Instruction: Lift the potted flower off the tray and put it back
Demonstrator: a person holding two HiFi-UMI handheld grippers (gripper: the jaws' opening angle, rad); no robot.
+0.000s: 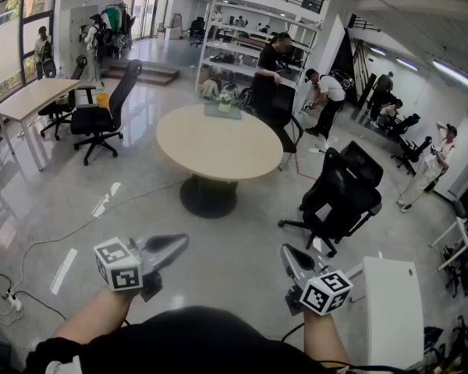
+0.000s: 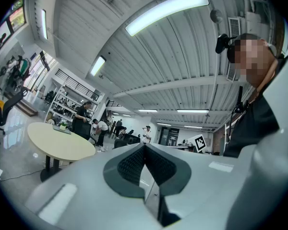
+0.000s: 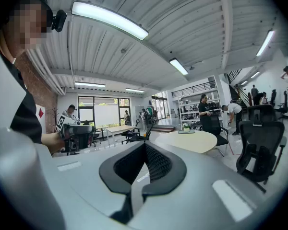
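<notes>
The potted flower stands on a grey tray at the far edge of a round beige table, well ahead of me. It is small in the left gripper view and in the right gripper view. My left gripper is held low near my body, shut with nothing between its pads. My right gripper is also near my body, shut and holding nothing, its pads meeting. Both are far from the table.
A black office chair stands right of the table, another by a desk at the left. A white cabinet is close on my right. Cables cross the floor. Several people stand by the shelves.
</notes>
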